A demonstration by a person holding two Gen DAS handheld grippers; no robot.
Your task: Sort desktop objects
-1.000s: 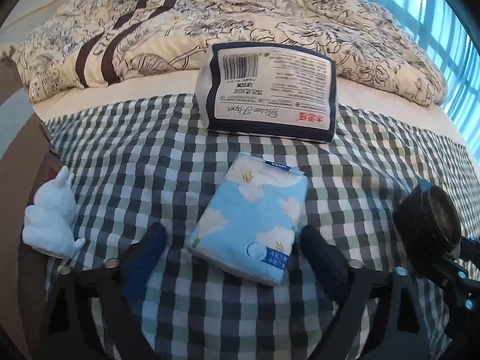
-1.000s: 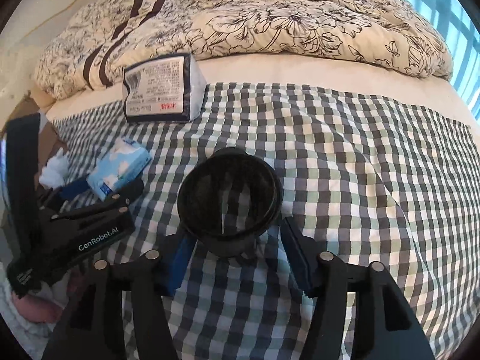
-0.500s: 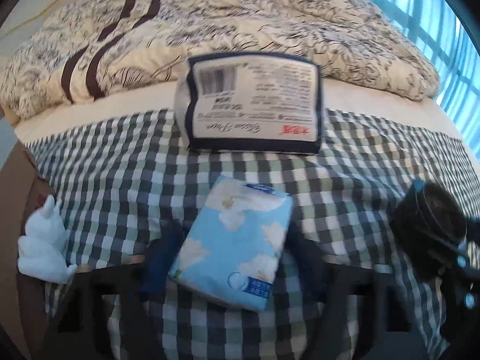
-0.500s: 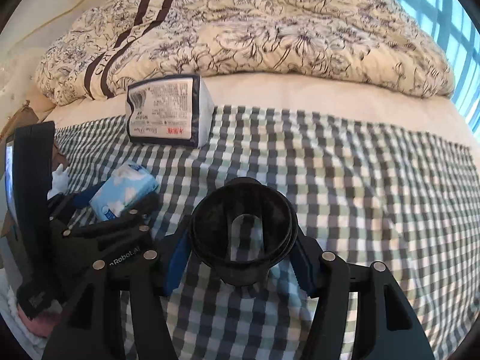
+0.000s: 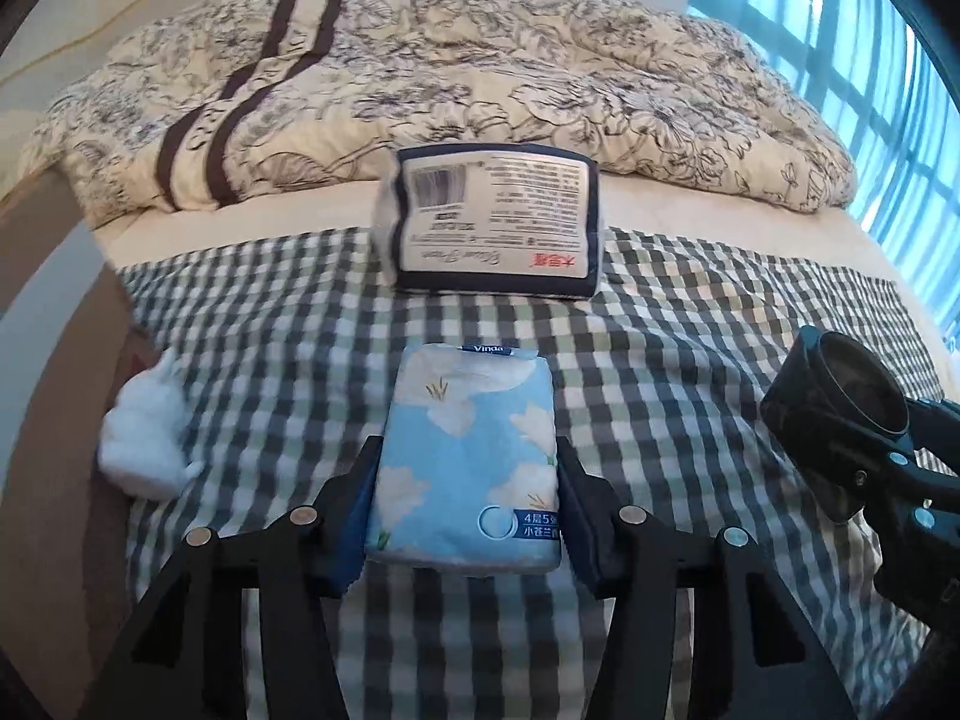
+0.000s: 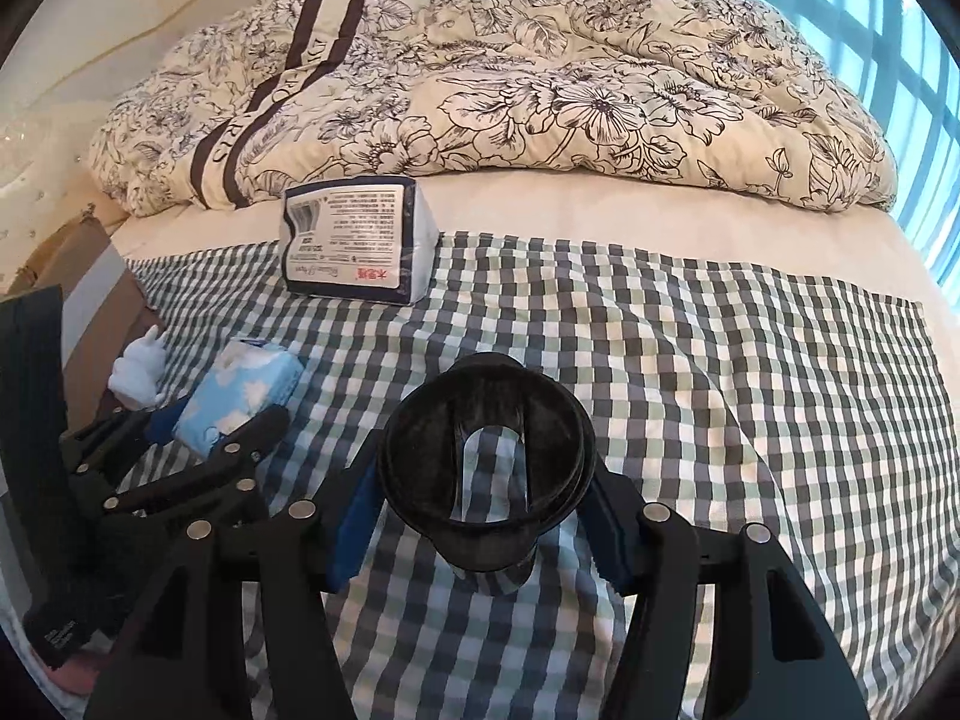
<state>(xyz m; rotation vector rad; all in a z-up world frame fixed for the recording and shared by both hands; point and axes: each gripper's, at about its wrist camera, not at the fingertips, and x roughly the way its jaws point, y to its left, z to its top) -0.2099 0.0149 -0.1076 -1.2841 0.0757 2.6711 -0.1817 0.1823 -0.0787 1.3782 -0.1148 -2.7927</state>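
A light blue tissue pack [image 5: 465, 450] with white clouds sits between the blue pads of my left gripper [image 5: 467, 510], which is shut on its two long sides. It is held a little above the checked cloth [image 5: 660, 372]. My right gripper [image 6: 486, 516] is shut on a black round cup [image 6: 486, 450] with a slotted wall, tilted toward the camera and off the cloth. The left wrist view shows that cup [image 5: 840, 402] at the right edge. The right wrist view shows my left gripper [image 6: 216, 420] and the blue pack [image 6: 240, 393] at the left.
A large navy-and-white tissue pack [image 5: 492, 228] stands at the cloth's far edge. A small white figurine [image 5: 147, 438] sits at the cloth's left edge. Behind lies a bunched flowered quilt [image 6: 540, 96]. A window [image 5: 900, 96] is at the right.
My left gripper moved forward around the blue pack, shut on it and raised it. My right gripper shut on the black cup and lifted it.
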